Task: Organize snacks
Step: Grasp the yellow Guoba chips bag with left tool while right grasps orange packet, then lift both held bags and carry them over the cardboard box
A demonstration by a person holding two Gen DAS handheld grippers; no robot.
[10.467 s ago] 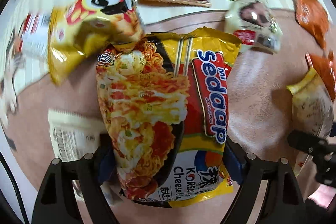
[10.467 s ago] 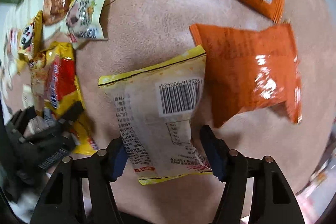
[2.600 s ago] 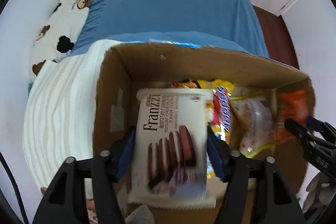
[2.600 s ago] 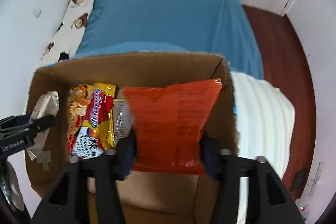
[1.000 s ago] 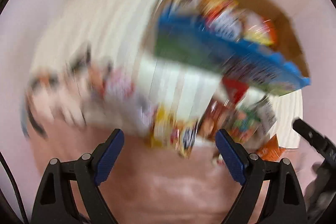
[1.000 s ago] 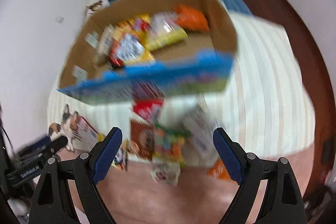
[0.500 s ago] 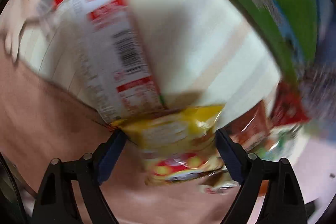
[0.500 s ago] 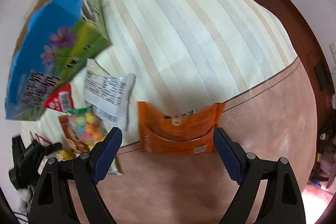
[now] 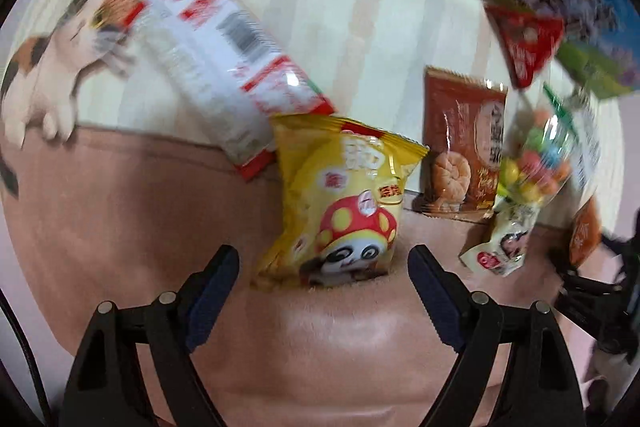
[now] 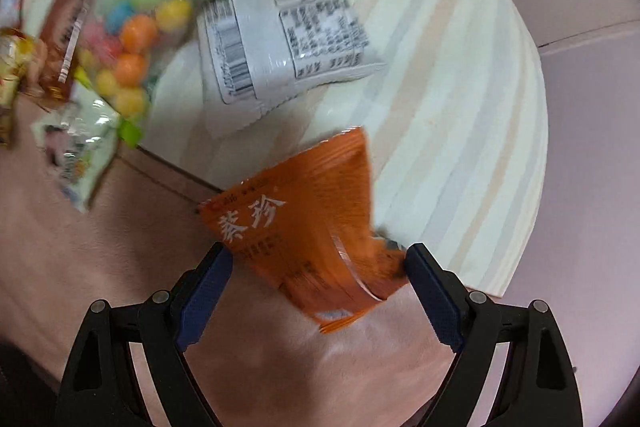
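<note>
Both tongs [image 9: 324, 263] lower, straddling snacks [image 9: 334, 211]

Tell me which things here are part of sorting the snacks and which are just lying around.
Part of the job:
- yellow panda snack bag, between the open left gripper fingers
- orange foil packet, right gripper closing around it
- brown biscuit packet
- clear bag of coloured candy balls
- white packet with barcode

Just lying about:
- cat-print item
- striped cream cloth
</note>
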